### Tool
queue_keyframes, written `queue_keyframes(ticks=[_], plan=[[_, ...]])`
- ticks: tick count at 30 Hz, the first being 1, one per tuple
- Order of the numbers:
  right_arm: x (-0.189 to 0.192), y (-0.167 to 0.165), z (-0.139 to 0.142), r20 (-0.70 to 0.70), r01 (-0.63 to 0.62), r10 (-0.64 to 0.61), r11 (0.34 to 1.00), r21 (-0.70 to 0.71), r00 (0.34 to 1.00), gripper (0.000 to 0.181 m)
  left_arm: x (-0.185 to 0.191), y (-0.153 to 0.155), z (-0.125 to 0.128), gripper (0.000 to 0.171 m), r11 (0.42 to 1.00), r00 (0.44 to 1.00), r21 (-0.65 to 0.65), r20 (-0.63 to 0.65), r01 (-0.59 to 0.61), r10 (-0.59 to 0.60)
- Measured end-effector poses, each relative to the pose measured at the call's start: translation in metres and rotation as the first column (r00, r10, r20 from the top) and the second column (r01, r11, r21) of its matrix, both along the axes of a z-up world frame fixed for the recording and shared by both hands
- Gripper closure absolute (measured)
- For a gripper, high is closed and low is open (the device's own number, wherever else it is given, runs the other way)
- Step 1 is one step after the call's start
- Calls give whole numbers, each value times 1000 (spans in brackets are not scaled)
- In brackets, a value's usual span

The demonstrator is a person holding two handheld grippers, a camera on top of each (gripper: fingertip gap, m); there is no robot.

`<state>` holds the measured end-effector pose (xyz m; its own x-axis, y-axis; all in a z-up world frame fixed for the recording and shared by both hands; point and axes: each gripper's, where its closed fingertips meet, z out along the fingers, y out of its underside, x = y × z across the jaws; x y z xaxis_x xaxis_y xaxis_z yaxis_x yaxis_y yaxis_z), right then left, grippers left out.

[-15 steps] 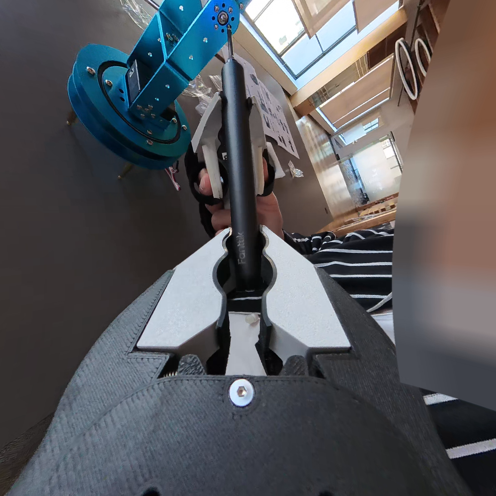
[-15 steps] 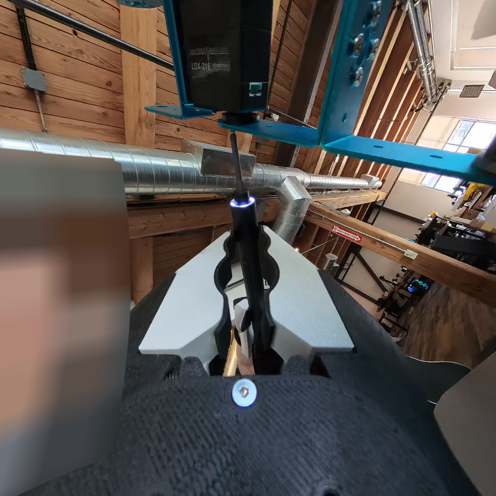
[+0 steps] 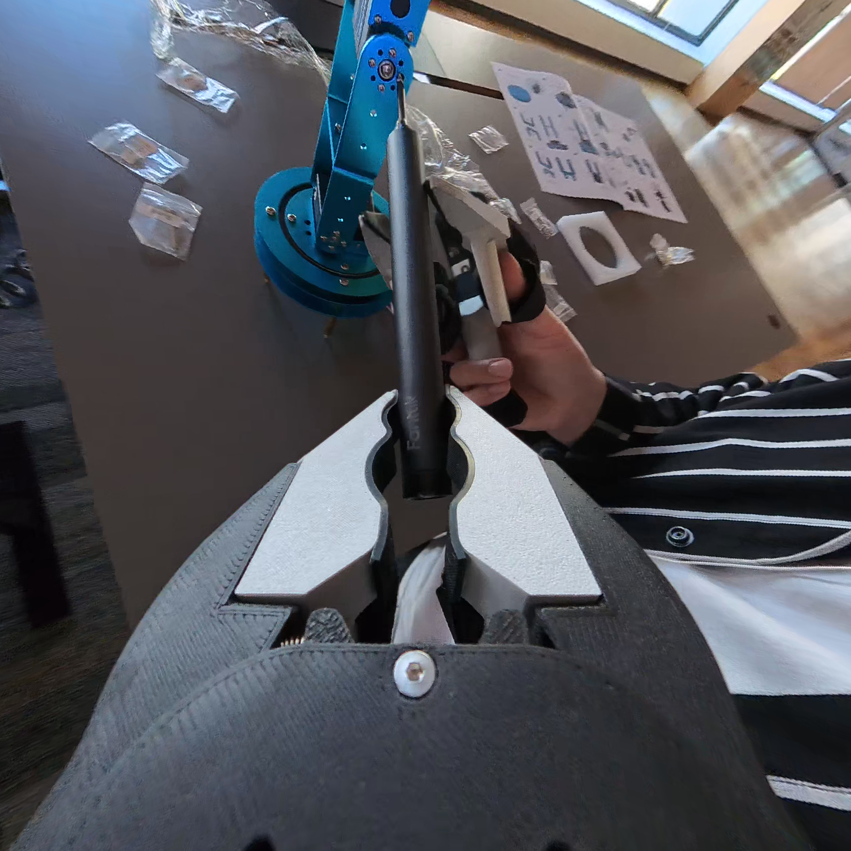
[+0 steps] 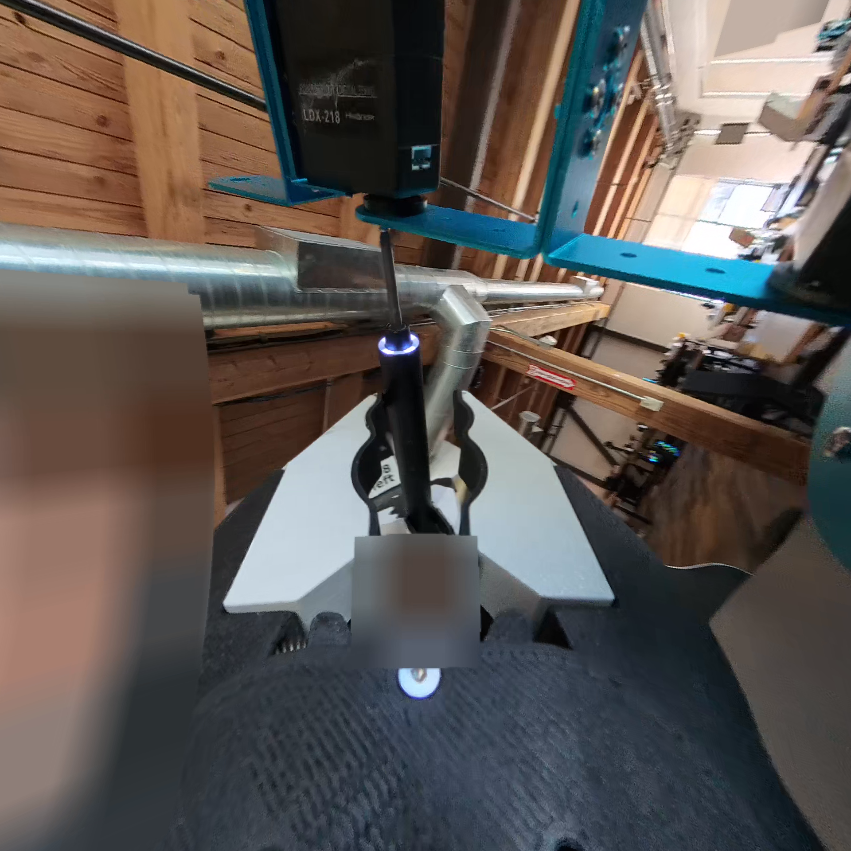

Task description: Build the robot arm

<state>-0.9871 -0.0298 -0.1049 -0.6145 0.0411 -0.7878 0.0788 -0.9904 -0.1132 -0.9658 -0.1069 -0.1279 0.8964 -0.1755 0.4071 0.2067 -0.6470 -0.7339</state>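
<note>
Electric screwdriver (image 3: 414,294) bridged between two grippers, bit seated at the blue bracket arm (image 3: 357,124).

Left gripper (image 3: 421,414): jaws narrow, clamping the driver's rear end to steady it. Right gripper (image 4: 416,414): jaws partly apart around the lit barrel; firm contact cannot be told. The bit meets the bracket plate under the black servo (image 4: 364,92), so alignment is held from both ends.
</note>
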Motion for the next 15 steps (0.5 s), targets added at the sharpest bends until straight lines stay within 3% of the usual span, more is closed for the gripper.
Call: queue_keyframes(ticks=[4, 6, 9, 12, 15], plan=[[2, -2, 1, 64, 8, -11, 999, 50, 998, 153, 2, 0, -3, 156, 1000, 997, 1, -74, -14, 14], [4, -4, 6, 44, -2, -1, 998, 61, 999, 166, 3, 0, -4, 156, 1000, 994, 0, -105, -19, 19], [6, -4, 5, 14, -29, 29, 999, 21, 999, 166, 4, 0, -6, 156, 1000, 989, 3, -145, -26, 26], [8, -4, 6, -51, -75, 72, 995, -59, 996, 166, 8, 0, -6, 156, 1000, 989, 1, -148, -22, 22], [11, -4, 8, -94, -79, 74, 995, -55, 993, 166, 18, -2, -4, 154, 1000, 998, 5, -64, 12, -12]])
